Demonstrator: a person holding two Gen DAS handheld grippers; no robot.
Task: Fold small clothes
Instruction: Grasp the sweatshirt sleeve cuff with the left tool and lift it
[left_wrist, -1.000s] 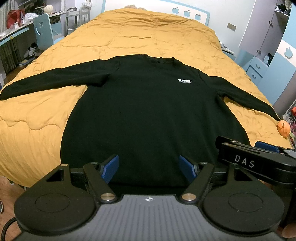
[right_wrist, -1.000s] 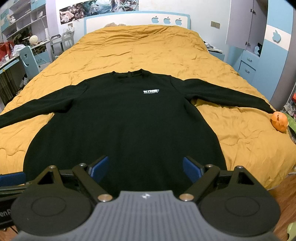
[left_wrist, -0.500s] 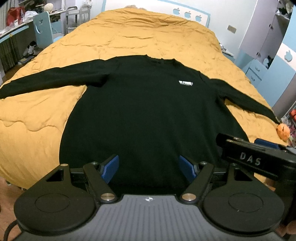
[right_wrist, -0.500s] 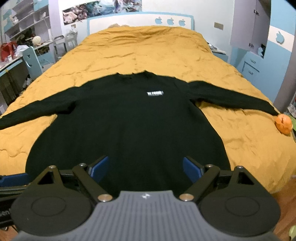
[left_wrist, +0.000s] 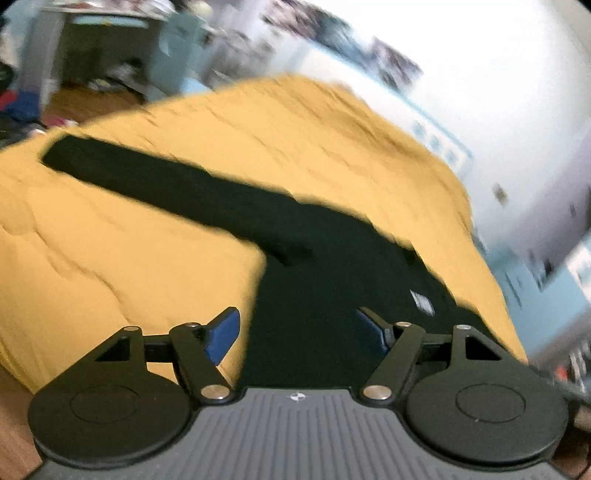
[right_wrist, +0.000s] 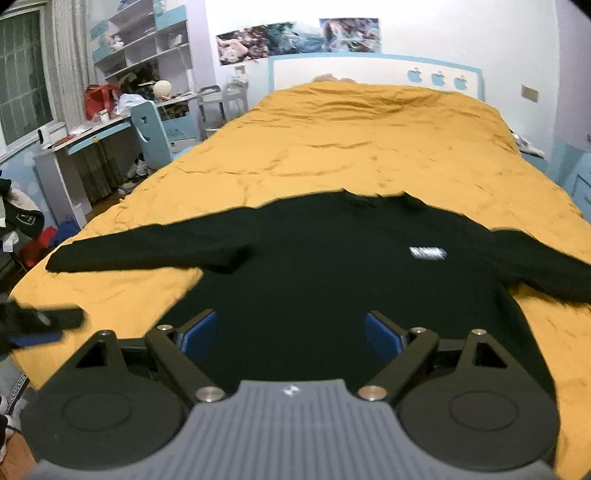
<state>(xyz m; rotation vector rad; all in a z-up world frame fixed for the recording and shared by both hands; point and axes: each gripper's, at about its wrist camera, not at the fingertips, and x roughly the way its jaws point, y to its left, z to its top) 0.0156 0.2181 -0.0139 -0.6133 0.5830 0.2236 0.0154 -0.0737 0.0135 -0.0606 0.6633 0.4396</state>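
Black sweater (right_wrist: 332, 280) lies flat, collar toward the headboard (right_wrist: 369, 70).

Black sweater (right_wrist: 332, 280) lies flat, sleeves spread, on the yellow quilt (right_wrist: 369, 147); right gripper (right_wrist: 291, 334) fingers (right_wrist: 199, 334) parted above its hem.

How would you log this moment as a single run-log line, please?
stage: pre-fold | black sweater: flat on orange quilt, sleeves spread | left gripper: jaws open, empty | right gripper: jaws open, empty
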